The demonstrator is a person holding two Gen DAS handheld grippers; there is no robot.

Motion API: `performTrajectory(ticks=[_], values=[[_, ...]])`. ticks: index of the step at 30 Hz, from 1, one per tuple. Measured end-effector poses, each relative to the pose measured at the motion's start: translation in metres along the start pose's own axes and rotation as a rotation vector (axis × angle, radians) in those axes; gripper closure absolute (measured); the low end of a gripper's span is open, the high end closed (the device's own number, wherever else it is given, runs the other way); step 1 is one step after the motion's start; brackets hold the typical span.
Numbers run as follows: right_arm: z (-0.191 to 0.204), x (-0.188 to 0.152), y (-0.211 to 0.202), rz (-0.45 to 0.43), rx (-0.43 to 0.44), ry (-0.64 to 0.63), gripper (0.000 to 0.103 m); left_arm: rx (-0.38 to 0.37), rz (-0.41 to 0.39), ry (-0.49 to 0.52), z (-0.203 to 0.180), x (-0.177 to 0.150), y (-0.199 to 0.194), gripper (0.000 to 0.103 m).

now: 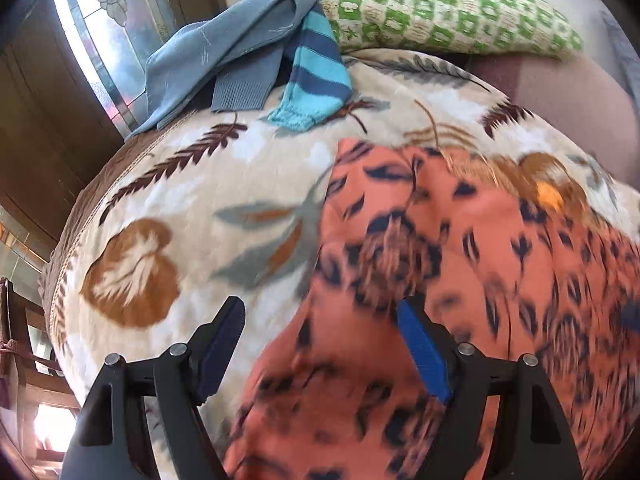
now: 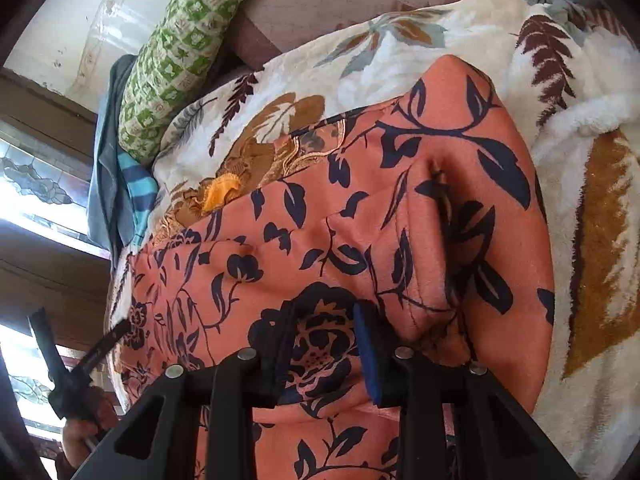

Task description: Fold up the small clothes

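Your left hand-held gripper [image 1: 320, 344] hung wide apart over the orange floral garment [image 1: 460, 280] lying on the leaf-print blanket [image 1: 200, 184]; your right hand-held gripper [image 2: 326, 344] pinched a fold of its near edge.

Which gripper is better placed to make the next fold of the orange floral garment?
Probably right: the right gripper has its jaws around a fold of the orange garment; the left gripper is open above it.
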State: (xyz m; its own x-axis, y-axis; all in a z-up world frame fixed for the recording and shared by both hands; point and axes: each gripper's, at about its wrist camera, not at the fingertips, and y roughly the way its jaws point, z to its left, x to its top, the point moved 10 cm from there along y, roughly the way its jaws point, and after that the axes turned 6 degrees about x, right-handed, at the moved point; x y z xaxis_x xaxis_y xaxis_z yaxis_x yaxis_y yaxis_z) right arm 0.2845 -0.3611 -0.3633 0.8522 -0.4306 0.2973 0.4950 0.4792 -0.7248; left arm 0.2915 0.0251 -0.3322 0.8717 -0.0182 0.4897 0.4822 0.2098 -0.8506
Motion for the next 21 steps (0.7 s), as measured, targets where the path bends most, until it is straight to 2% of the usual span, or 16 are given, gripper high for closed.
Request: performTrajectory(ticks=[3, 4, 5, 7, 10, 13, 17, 19, 21], values=[[0.017, -0.008, -0.025, -0.038, 0.040, -0.073, 0.068, 0.004, -0.016, 0.062, 0.024, -0.034, -0.023, 0.023], [0.021, -0.015, -0.033, -0.039, 0.051, -0.094, 0.064, 0.002, -0.020, 0.072, 0.034, -0.045, -0.032, 0.023], [0.023, -0.024, -0.041, -0.038, 0.056, -0.109, 0.048, -0.001, -0.020, 0.079, 0.044, -0.055, -0.038, 0.023], [0.029, -0.045, -0.060, -0.054, 0.065, -0.137, 0.036, -0.004, -0.022, 0.084, 0.064, -0.076, -0.052, 0.023], [0.036, -0.076, -0.085, -0.067, 0.070, -0.185, 0.036, -0.033, 0.003, 0.098, 0.088, -0.109, -0.063, 0.022], [0.023, -0.119, -0.109, -0.063, 0.071, -0.154, 0.036, -0.093, 0.056, 0.082, 0.100, -0.143, -0.067, 0.022], [0.005, -0.165, -0.138, -0.076, 0.056, -0.095, 0.036, -0.205, 0.142, 0.040, 0.087, -0.178, -0.068, 0.022], [-0.001, -0.186, -0.152, -0.074, 0.024, -0.082, 0.036, -0.254, 0.154, 0.014, 0.074, -0.185, -0.071, 0.022], [-0.008, -0.205, -0.165, -0.066, -0.014, -0.068, 0.036, -0.266, 0.156, 0.024, 0.060, -0.191, -0.074, 0.022]])
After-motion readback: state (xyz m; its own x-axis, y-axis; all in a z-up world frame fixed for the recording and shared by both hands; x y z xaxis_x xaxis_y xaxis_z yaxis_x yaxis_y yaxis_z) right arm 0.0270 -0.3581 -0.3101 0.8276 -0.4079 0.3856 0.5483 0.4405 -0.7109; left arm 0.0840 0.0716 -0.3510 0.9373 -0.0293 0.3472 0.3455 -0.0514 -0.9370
